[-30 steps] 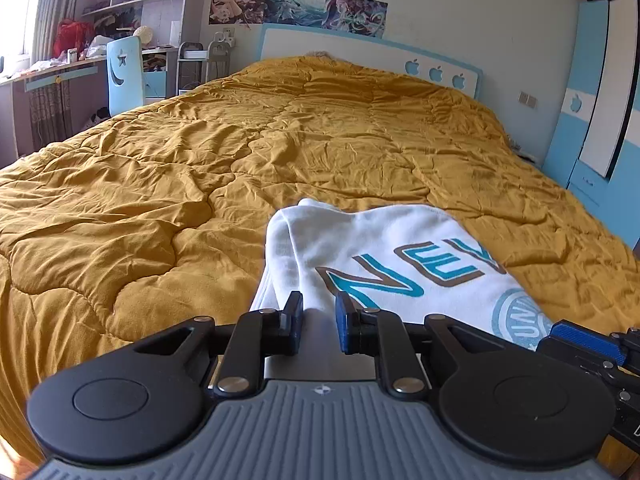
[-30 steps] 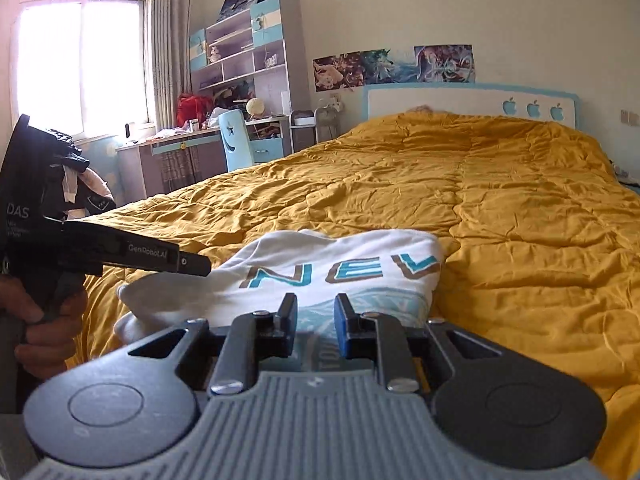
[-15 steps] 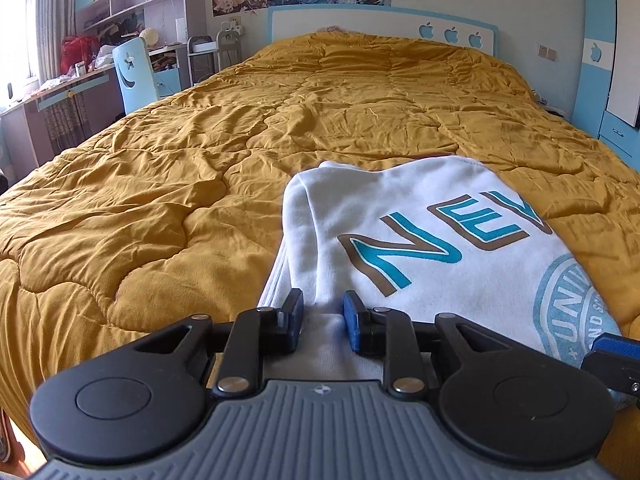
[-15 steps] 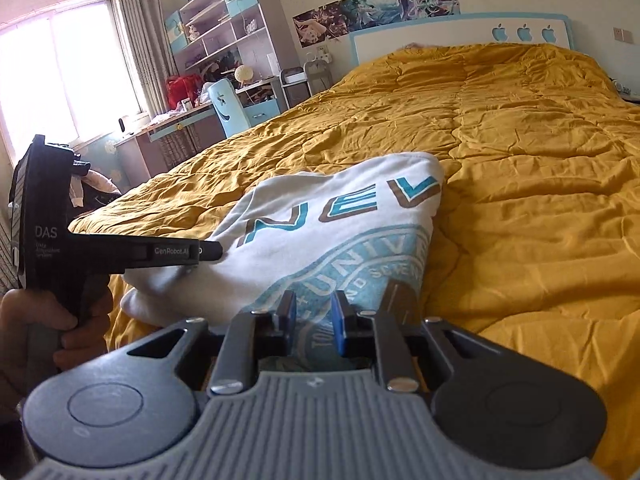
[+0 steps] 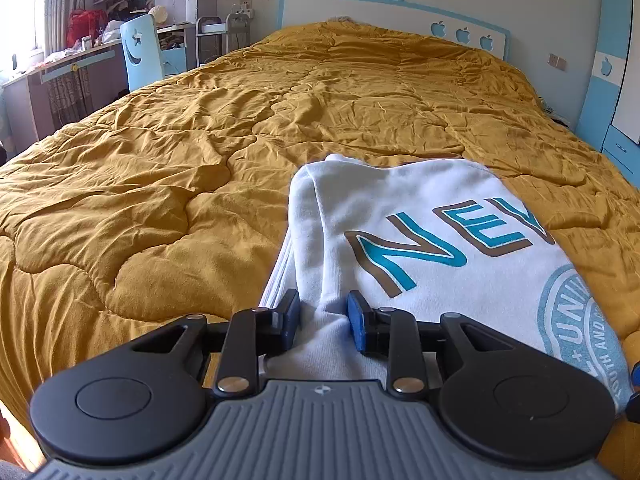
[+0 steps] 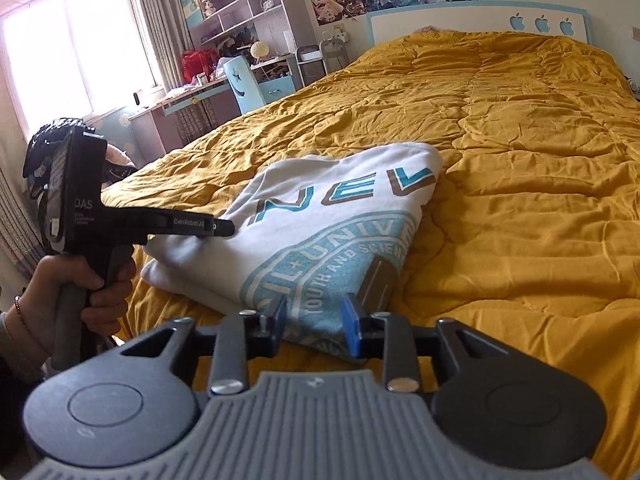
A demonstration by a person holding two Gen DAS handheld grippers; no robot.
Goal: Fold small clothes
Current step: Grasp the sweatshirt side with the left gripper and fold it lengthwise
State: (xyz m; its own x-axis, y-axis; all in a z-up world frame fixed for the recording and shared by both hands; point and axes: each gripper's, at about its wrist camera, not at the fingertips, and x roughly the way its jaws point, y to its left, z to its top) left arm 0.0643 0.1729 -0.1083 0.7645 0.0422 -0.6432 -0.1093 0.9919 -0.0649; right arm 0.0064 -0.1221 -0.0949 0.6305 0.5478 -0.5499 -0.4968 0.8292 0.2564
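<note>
folded white sweatshirt on mustard quilt, near edge; blue chair and desk beyond. left gripper just opening, cloth bunched between jaws; right gripper just spread, straddling hem.

White sweatshirt, folded into a flat rectangle, teal-and-brown "NEV" lettering and round teal seal facing up; lying lower right of frame on yellow quilt.
</note>
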